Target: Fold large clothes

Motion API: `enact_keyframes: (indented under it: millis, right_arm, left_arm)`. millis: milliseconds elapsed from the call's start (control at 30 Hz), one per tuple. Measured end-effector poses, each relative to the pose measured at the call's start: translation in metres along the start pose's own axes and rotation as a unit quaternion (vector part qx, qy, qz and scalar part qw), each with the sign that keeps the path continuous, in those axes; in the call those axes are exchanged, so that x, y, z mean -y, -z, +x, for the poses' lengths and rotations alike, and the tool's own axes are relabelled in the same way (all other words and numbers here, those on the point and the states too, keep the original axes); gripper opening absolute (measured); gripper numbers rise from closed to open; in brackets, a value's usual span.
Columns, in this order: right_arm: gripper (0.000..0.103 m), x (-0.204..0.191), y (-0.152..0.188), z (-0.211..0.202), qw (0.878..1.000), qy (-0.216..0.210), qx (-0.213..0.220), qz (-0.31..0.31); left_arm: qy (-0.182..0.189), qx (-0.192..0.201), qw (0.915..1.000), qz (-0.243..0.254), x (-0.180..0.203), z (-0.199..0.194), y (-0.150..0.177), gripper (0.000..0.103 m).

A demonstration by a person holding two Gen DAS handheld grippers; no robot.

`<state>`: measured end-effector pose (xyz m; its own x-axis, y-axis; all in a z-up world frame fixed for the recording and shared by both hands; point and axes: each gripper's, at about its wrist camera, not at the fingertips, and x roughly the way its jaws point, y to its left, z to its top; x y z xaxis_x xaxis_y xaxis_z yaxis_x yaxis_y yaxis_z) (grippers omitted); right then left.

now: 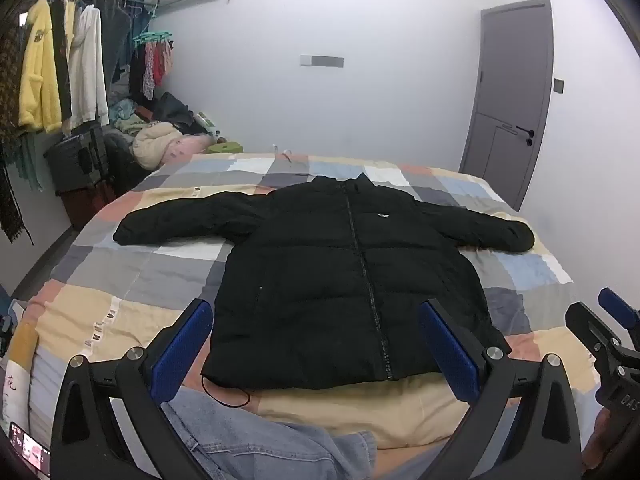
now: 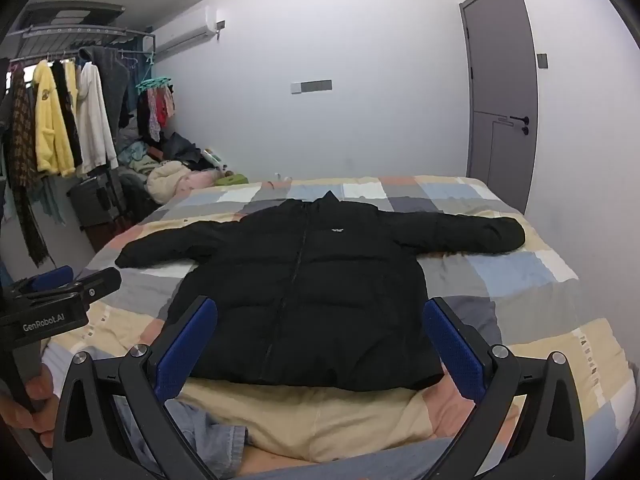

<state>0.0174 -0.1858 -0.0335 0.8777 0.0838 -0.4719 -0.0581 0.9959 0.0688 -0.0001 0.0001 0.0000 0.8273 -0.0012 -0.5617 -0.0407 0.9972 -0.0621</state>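
Observation:
A black puffer jacket [image 1: 320, 280] lies flat and zipped on the patchwork bed cover [image 1: 120, 280], front up, collar toward the far wall, both sleeves spread out sideways. It also shows in the right wrist view [image 2: 312, 292]. My left gripper [image 1: 316, 344] is open and empty, held above the jacket's near hem. My right gripper [image 2: 320, 344] is open and empty, also above the near hem. The right gripper shows at the right edge of the left wrist view [image 1: 612, 340]. The left gripper shows at the left edge of the right wrist view [image 2: 60, 288].
Denim clothing [image 1: 248, 444] lies at the bed's near edge. A clothes rack [image 1: 68, 64] with hanging garments and a pile of clothes [image 1: 160, 140] stand at the left. A grey door [image 1: 508, 96] is at the right wall. The bed cover [image 2: 520, 280] shows around the jacket.

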Motion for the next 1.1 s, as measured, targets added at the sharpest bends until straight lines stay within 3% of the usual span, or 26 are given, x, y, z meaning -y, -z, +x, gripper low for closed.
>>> enact_keyframes:
  millis: [1100]
  right_arm:
    - [0.103, 0.005, 0.007, -0.001, 1.000, -0.005, -0.001, 0.016]
  left_arm:
    - [0.003, -0.012, 0.9999, -0.002, -0.004, 0.005, 0.000, 0.103]
